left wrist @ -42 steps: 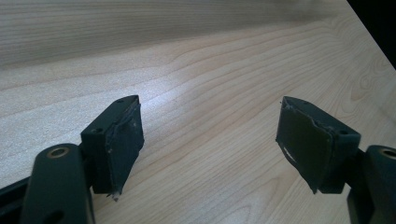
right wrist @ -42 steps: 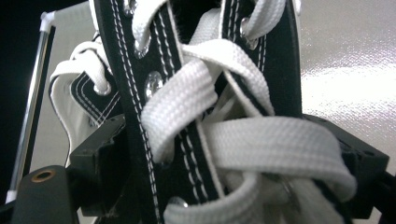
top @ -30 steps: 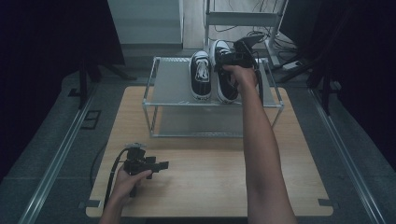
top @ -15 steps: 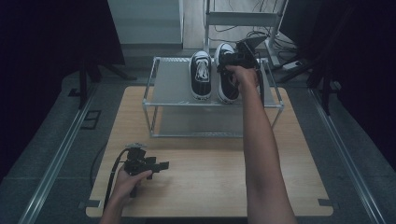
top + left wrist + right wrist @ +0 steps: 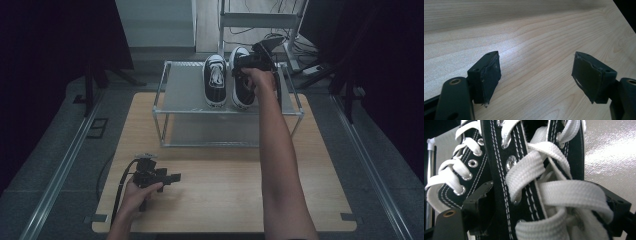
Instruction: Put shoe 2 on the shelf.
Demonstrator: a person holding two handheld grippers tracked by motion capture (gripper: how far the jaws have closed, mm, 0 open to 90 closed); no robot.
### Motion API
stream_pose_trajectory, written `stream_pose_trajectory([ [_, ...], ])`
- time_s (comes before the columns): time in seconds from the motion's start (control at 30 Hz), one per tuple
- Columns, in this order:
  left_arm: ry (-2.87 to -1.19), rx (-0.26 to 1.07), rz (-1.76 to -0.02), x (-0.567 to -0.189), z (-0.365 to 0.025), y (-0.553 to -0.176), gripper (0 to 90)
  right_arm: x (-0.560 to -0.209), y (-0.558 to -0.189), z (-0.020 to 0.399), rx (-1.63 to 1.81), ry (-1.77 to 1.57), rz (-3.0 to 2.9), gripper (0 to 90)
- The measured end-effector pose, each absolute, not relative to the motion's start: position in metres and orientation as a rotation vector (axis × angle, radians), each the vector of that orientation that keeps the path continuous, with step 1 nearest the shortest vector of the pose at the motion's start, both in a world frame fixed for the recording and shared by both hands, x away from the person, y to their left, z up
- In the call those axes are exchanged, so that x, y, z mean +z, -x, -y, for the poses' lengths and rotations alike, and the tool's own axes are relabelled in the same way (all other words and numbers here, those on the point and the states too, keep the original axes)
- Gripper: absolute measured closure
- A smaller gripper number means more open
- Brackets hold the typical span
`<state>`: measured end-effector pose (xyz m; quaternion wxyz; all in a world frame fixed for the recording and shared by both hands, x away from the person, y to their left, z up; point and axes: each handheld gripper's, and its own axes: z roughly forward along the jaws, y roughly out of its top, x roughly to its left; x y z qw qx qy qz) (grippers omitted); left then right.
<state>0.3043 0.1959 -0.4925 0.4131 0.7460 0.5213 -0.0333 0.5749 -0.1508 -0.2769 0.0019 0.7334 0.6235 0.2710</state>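
Two black sneakers with white laces stand side by side on top of a metal rack [image 5: 182, 85]. The left shoe [image 5: 215, 80] stands free. My right gripper [image 5: 248, 62] comes down over the right shoe [image 5: 240, 87]. In the right gripper view its jaws sit on either side of that shoe's laced top [image 5: 529, 170], shut on it, with the other shoe [image 5: 456, 177] beside it. My left gripper [image 5: 172, 177] rests low on the wooden table near its front left. Its jaws [image 5: 536, 75] stand open over bare wood.
The rack stands at the back of the wooden table [image 5: 225, 170] and has an empty lower level. A metal rail [image 5: 60, 175] runs along the floor on the left. Cables and a frame [image 5: 260, 20] lie behind the rack.
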Motion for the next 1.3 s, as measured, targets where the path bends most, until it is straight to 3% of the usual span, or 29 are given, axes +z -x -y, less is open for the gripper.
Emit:
stream_pose_trajectory([
  [0.6,-1.881,-0.081,-1.313,-0.493,-0.196,-0.304,23.0,-0.285,-0.585,0.152,0.772,-2.353,-1.962,14.1],
  [0.87,-1.879,-0.084,-1.31,-0.492,-0.195,-0.303,23.1,-0.282,-0.582,0.149,0.813,-2.315,-1.941,18.2],
  [1.3,-1.889,-0.074,-1.308,-0.493,-0.193,-0.303,23.1,-0.273,-0.556,0.156,0.961,-2.124,-2.054,20.5],
])
